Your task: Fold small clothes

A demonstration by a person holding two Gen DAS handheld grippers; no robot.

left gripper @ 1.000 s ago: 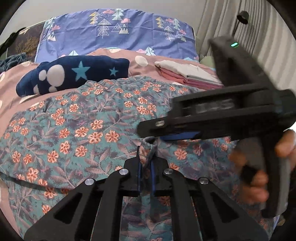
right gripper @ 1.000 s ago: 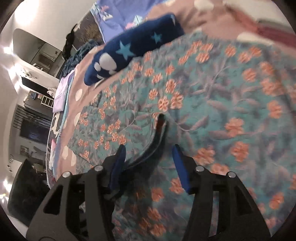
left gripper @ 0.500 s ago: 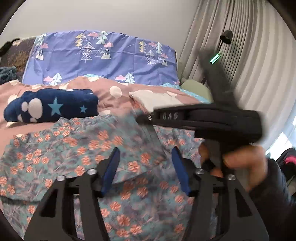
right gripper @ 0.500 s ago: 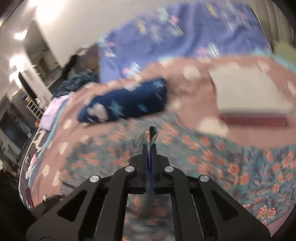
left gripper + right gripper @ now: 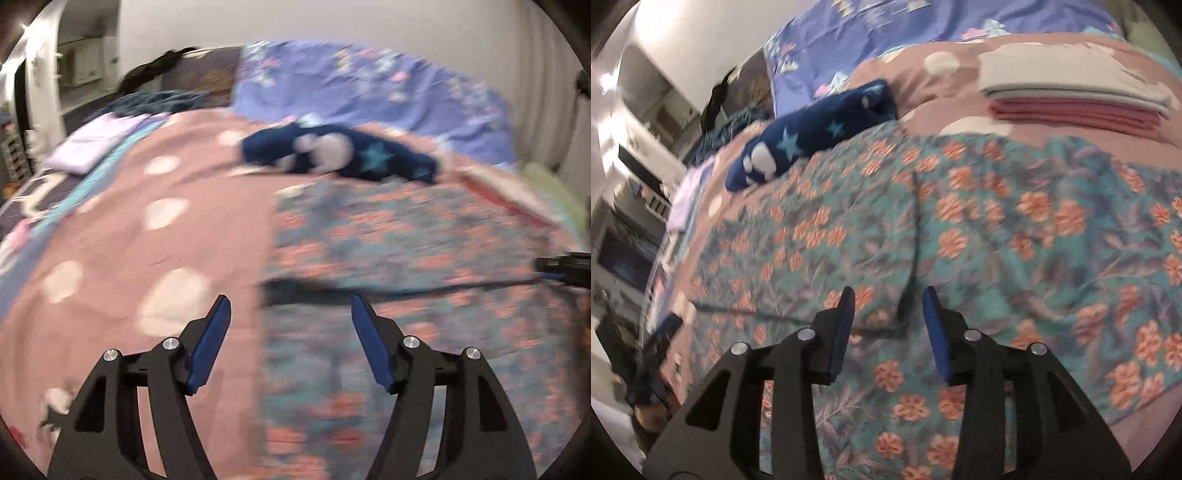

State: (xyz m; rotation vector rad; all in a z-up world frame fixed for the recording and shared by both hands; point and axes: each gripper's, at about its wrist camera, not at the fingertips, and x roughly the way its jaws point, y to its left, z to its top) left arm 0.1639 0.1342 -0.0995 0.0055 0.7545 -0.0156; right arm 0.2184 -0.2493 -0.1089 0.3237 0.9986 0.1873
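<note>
— Two grippers, so left first: how do its jaws stand?

— Wide. The left gripper (image 5: 290, 301) has just been opening, and nothing sits between its blue pads (image 5: 207, 343). The picture is smeared, so fine detail is lost.

— Where is the garment from there?

— The teal cotton cloth with orange flowers (image 5: 406, 236) lies flat on the pink bedspread with white spots (image 5: 147, 221). Its left edge runs up through the gap, so the left jaw hangs over bare bedspread and the right jaw over the flowers. A folded edge with a dark shadow crosses just beyond the tips.

— And further out?

— Beyond the left jaw, well off, a flat lilac cloth (image 5: 92, 144). Straight ahead past the garment, a navy plush blanket with pale stars and white patches (image 5: 332, 155), then a purple pillow with a tree print (image 5: 369, 85).

— Now the right one.

— The right gripper (image 5: 889, 291) has just been closing, yet its view shows the jaws apart with a narrow gap, clamping nothing. The corner of the garment's upper folded layer lies under that gap; whether the pads touch it I cannot tell. Flowered cloth spreads on both sides of the jaws.

— Anything past it?

— Ahead and right of the right jaw, a stack of folded cream and pink cloths (image 5: 1071, 96).
</note>
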